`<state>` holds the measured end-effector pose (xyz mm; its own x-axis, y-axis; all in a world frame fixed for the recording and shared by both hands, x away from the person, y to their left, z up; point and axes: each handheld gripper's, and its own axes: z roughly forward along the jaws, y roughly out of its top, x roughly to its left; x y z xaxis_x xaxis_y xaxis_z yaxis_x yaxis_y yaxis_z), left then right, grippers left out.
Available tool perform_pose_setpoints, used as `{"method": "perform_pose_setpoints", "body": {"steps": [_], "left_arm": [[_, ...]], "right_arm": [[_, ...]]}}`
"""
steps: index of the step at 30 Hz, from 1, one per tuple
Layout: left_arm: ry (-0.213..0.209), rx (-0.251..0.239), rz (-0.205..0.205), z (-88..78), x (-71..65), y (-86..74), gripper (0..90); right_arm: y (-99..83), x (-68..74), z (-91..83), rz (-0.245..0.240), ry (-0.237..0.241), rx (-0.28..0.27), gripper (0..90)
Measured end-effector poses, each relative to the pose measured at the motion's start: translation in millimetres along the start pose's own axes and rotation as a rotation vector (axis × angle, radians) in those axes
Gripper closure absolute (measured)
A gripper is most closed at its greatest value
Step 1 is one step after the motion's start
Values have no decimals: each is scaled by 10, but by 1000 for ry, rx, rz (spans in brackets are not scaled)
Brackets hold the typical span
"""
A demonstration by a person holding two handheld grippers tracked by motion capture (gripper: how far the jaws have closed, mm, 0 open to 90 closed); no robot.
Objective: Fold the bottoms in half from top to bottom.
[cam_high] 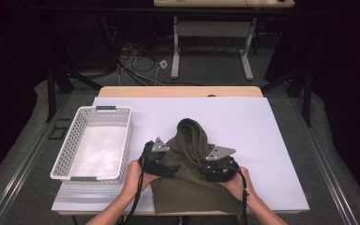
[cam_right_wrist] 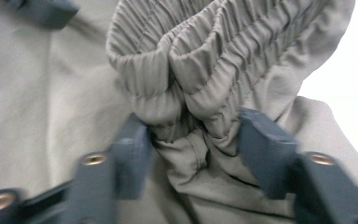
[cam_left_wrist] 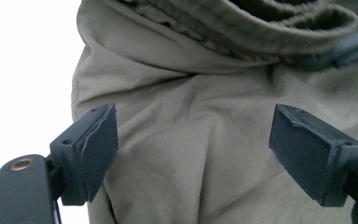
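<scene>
With the olive garment [cam_high: 187, 180] bunched just right of the basket [cam_high: 70, 145], the right gripper [cam_right_wrist: 191, 140] pinching its gathered waistband should hold firm while the left gripper [cam_left_wrist: 193, 149], jaws spread over flat cloth, closes on a fold.

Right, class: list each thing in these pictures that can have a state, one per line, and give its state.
Olive-green fabric garment with gathered elastic waistband: crumpled on the white table cover, partly folded, waistband bunched up.
White perforated plastic basket: upright, empty, left of the garment.
Left gripper: jaws wide open above the cloth, holding nothing.
Right gripper: jaws part-closed, pinching the bunched waistband.
</scene>
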<state>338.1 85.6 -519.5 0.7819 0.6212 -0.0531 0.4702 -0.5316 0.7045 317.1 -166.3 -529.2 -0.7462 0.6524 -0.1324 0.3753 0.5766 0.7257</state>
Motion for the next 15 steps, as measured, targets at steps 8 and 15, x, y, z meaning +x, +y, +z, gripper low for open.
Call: {"method": "perform_pose_setpoints", "body": {"steps": [8, 15], "left_arm": [[-6, 10, -9, 25, 25, -36, 153], [-13, -1, -10, -47, 4, -46, 152]], "right_arm": [[-17, 27, -70, -46, -36, -37, 787], [-79, 167, -190, -152, 14, -12, 777]]}}
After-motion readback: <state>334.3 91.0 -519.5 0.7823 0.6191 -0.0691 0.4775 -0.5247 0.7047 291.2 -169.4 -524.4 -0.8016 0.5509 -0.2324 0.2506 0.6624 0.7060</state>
